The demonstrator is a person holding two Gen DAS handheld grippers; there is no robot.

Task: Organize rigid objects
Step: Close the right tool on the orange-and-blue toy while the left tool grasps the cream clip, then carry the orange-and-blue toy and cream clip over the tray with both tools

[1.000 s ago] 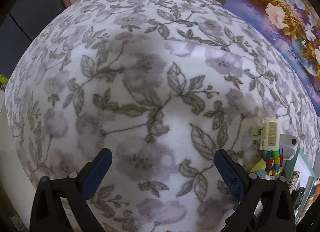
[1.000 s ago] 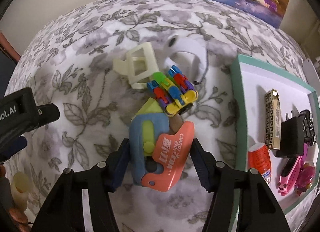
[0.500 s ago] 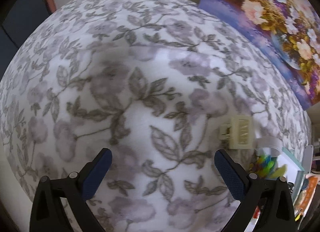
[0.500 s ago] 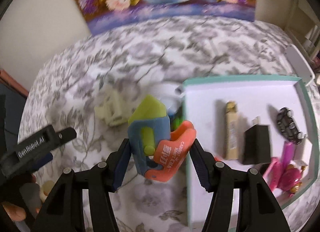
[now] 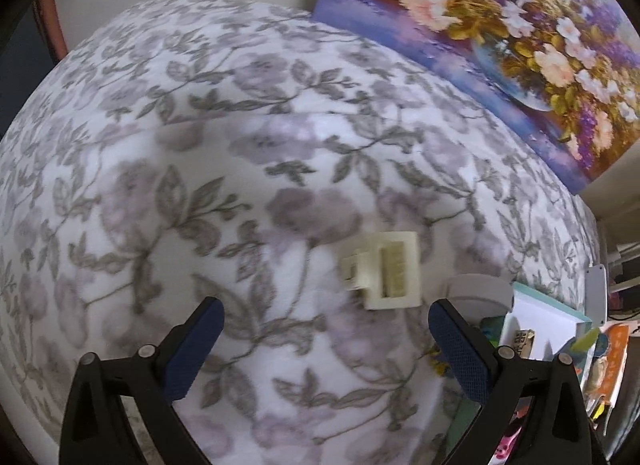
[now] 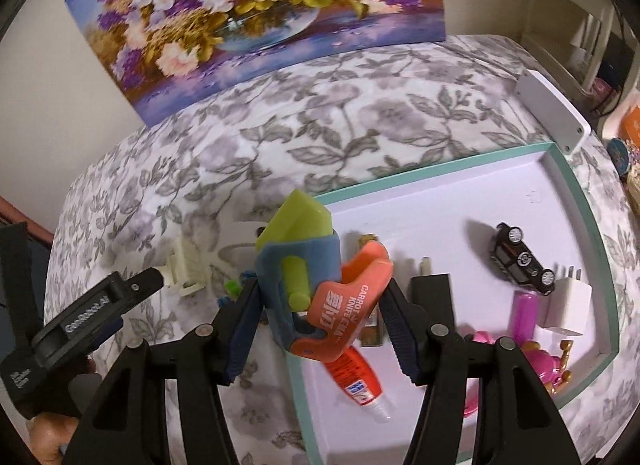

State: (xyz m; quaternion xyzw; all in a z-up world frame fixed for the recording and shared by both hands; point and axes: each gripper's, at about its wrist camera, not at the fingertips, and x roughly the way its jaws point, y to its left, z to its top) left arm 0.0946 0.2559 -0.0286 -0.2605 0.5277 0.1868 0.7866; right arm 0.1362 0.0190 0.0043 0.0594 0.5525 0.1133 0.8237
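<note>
My right gripper [image 6: 320, 305] is shut on a toy knife [image 6: 316, 281] with a blue body, lime-green blade and orange handle, held in the air above the left edge of the teal-rimmed tray [image 6: 576, 201]. The tray's white floor carries a black toy car [image 6: 522, 259], a white charger [image 6: 568, 305], a black adapter [image 6: 430, 283], a pink toy [image 6: 536, 357] and a red-and-white tube [image 6: 356, 377]. My left gripper [image 5: 326, 345] is open above the floral cloth, with a cream plastic clip [image 5: 386, 271] just beyond its fingers. A white ring-shaped object [image 5: 476, 293] lies by the right finger.
A flower painting [image 6: 256, 9] leans against the wall at the back. A white flat box [image 6: 554, 113] lies beyond the tray's far corner. The floral cloth [image 5: 200, 145] stretches bare to the left. The left gripper's body [image 6: 80, 317] shows at the right wrist view's left side.
My right gripper has lifted the toy knife off the cloth and carried it right, over the tray's edge. My left gripper has moved right, bringing the cream clip nearer between its fingers.
</note>
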